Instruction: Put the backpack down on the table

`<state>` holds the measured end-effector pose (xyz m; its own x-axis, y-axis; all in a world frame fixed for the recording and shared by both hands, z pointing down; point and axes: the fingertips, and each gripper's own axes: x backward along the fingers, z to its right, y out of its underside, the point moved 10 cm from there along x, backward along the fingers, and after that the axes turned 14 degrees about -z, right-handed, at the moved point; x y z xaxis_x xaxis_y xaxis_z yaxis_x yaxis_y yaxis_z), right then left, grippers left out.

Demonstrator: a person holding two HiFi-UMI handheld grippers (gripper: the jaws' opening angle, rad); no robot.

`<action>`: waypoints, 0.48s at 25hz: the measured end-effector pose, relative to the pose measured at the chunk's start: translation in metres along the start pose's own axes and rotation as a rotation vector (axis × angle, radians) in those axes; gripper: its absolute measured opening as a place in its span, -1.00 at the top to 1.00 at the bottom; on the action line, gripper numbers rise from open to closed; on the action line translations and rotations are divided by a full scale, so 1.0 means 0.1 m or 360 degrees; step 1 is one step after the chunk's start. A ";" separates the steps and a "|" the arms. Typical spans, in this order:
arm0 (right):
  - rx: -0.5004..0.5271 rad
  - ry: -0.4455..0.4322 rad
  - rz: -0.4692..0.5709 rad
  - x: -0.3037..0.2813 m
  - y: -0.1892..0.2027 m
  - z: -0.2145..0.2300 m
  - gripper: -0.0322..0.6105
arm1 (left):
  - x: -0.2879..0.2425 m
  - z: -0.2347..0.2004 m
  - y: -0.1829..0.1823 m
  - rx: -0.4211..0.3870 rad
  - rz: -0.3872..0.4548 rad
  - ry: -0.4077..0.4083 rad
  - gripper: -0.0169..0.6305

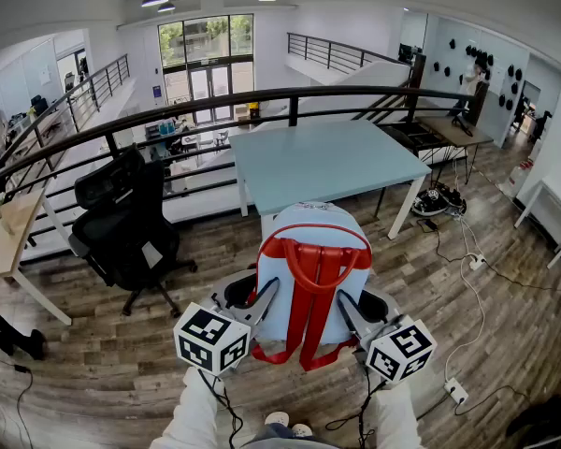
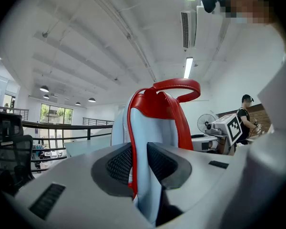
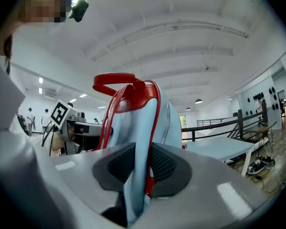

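1. The backpack (image 1: 310,251) is pale blue with red shoulder straps (image 1: 310,297) and a red carry loop (image 2: 178,85); it is held up off the wooden floor (image 1: 168,363), right in front of the person.
2. Its long axis runs up and down; in both gripper views the carry loop is at the top and the body drops straight below it, so the bag is upright, not tipped.
3. The strap side faces back toward the person; the plain front faces away, toward the table (image 1: 327,162).
4. The left gripper (image 2: 136,163) has its jaws closed on the bag's left edge; pale blue fabric and red piping are pinched between the ribbed pads, with the jaws only as far apart as the fabric is thick.
5. The right gripper (image 3: 139,168) grips the opposite edge in the same way; its pads press on blue fabric and a red trim line, and the jaws stand partly apart around the material.
6. Both grippers reach forward roughly level, one on each side of the bag; their marker cubes (image 1: 210,338) sit nearest the person.
7. In the head view the bag's top overlaps the near edge of the light blue table; the bag is on the person's side of the table and not resting on it.
8. A black office chair (image 1: 126,227) stands to the left, well apart from the bag; a dark railing (image 1: 262,101) curves behind the table.
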<state>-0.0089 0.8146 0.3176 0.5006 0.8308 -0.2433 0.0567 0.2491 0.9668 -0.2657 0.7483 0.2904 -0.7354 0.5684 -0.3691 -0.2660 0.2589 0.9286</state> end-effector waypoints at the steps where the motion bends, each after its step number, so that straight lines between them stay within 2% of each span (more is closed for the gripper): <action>1: -0.0004 0.0001 0.0002 -0.01 0.01 0.00 0.62 | 0.00 0.00 0.01 0.0000 0.0000 0.0000 0.65; 12: -0.0003 0.0018 -0.0008 -0.12 0.02 -0.01 0.61 | -0.02 -0.13 0.04 0.0008 0.0005 0.0016 0.65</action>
<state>-0.0160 0.8055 0.3224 0.4904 0.8351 -0.2490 0.0577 0.2540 0.9655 -0.2732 0.7384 0.2950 -0.7426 0.5612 -0.3655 -0.2604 0.2609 0.9296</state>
